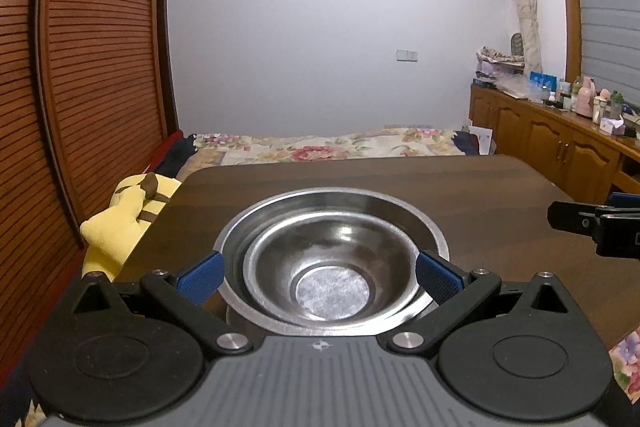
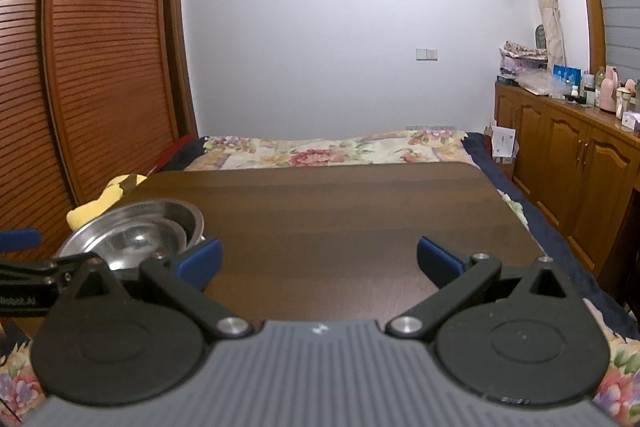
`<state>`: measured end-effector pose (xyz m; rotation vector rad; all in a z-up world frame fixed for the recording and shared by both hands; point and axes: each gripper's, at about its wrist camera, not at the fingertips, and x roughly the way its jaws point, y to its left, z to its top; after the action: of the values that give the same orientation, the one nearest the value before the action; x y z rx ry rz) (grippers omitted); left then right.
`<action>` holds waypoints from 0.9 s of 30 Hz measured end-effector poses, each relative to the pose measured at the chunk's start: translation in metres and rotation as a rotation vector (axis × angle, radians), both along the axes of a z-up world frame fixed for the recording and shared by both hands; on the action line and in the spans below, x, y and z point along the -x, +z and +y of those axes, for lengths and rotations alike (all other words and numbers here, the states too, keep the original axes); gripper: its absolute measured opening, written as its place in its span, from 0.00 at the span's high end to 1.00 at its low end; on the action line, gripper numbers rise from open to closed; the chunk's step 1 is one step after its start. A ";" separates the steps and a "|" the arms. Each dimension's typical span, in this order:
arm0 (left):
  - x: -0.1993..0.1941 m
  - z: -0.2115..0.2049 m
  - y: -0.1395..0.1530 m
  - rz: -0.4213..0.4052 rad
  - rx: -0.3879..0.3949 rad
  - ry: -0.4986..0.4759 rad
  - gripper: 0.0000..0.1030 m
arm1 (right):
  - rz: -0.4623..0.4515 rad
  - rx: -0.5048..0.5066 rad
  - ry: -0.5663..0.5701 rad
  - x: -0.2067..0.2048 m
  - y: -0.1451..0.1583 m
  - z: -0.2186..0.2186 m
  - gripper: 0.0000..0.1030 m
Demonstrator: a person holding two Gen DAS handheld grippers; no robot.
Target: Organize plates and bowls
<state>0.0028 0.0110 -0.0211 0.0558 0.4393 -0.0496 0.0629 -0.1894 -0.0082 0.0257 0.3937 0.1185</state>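
A steel bowl (image 1: pixel 326 267) sits nested inside a larger steel bowl (image 1: pixel 404 213) on the dark wooden table (image 1: pixel 480 195). My left gripper (image 1: pixel 320 277) is open, its blue pads on either side of the stack, apart from the rims. The stack also shows in the right wrist view (image 2: pixel 132 231), at the left. My right gripper (image 2: pixel 318 259) is open and empty over bare table (image 2: pixel 340 211), to the right of the stack. Its tip shows in the left wrist view (image 1: pixel 588 223) at the far right.
A yellow plush toy (image 1: pixel 120 219) lies beside the table's left edge. A bed with a floral cover (image 1: pixel 320 147) is beyond the table. Slatted wooden doors (image 1: pixel 80 67) stand at the left; a wooden cabinet (image 1: pixel 560 139) with bottles runs along the right.
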 end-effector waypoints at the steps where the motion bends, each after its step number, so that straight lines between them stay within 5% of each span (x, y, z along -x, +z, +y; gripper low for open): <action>1: 0.001 -0.001 -0.001 -0.002 -0.007 0.003 0.00 | 0.001 0.000 0.000 0.000 -0.002 0.000 0.00; 27: 0.001 0.000 -0.011 0.013 0.004 0.015 0.00 | 0.029 -0.005 -0.016 -0.001 -0.014 -0.003 0.00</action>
<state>0.0019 0.0115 -0.0325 0.0484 0.4527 -0.0359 0.0644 -0.1924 -0.0223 0.0350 0.4223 0.1037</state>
